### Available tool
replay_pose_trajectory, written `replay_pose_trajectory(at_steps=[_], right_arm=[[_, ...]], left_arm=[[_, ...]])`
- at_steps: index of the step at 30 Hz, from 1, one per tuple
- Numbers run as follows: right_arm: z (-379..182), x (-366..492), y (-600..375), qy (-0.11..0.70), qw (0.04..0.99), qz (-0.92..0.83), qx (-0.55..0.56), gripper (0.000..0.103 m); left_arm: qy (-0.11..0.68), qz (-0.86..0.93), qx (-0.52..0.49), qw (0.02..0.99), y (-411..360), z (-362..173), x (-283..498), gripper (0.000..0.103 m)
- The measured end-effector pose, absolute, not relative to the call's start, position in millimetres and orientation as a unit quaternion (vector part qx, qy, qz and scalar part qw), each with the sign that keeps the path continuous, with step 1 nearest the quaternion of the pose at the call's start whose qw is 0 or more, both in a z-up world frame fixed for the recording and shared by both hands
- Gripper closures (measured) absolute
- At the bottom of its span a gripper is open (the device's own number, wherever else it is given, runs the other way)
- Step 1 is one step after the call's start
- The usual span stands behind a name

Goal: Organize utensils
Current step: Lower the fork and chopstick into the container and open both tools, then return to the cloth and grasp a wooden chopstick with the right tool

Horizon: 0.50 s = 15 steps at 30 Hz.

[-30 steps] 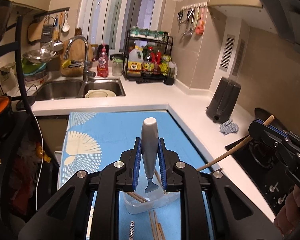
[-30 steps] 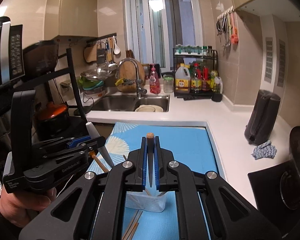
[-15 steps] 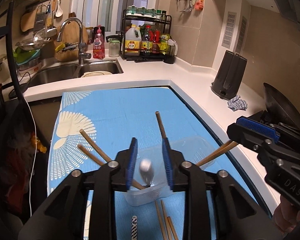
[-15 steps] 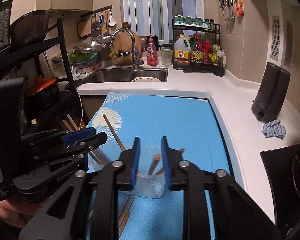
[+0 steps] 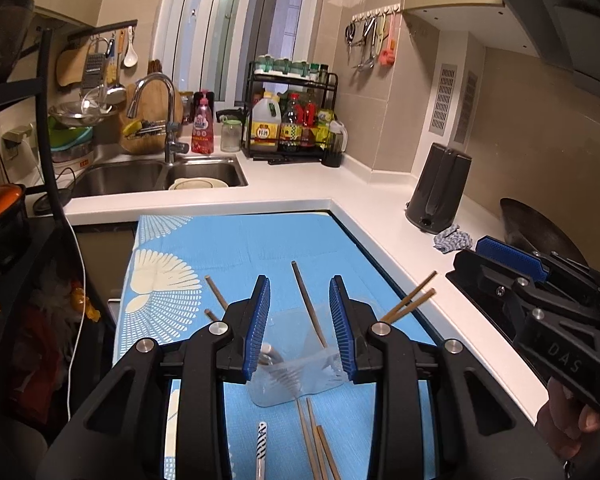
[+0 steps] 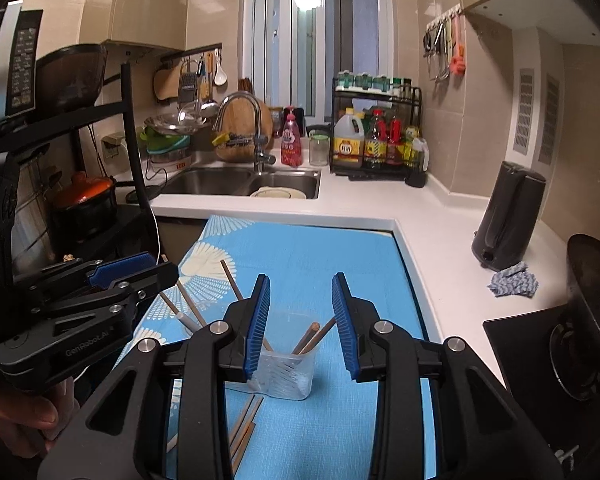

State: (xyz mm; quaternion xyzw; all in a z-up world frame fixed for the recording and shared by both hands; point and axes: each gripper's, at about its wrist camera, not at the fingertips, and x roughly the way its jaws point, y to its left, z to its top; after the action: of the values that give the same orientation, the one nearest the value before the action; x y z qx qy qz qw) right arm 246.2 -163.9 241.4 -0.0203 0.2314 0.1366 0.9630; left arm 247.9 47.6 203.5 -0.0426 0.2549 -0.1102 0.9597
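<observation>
Your left gripper (image 5: pixel 299 328) has just been opening and its jaws now stand apart with nothing pressed between them; the clear plastic cup (image 5: pixel 296 376) sits just below and ahead, on the blue mat (image 5: pixel 236 248) toward its near edge. Your right gripper (image 6: pixel 300 326) has also just opened, empty, above that cup. Chopsticks (image 6: pixel 312 334) and a spoon handle (image 6: pixel 188 320) lean inside it; loose chopsticks (image 5: pixel 314 436) lie at the mat's near edge.

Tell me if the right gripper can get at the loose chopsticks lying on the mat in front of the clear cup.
Probably yes. The right gripper is open and empty, and the chopsticks lie uncovered on the mat just below it, with only the clear cup beside them.
</observation>
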Motion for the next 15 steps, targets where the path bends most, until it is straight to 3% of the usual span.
replay_pose_trajectory(at_steps=[12, 14, 15], right_arm=[[216, 139, -195, 0.181, 0.976, 0.124, 0.020, 0.070], [203, 126, -199, 0.183, 0.974, 0.127, 0.030, 0.079], [194, 120, -200, 0.186, 0.973, 0.134, 0.037, 0.095]], left_arm=[[0.255, -0.107, -0.057, 0.959, 55, 163, 154, 0.072], [0.259, -0.102, -0.056, 0.959, 56, 148, 139, 0.072], [0.260, -0.099, -0.057, 0.959, 58, 142, 133, 0.072]])
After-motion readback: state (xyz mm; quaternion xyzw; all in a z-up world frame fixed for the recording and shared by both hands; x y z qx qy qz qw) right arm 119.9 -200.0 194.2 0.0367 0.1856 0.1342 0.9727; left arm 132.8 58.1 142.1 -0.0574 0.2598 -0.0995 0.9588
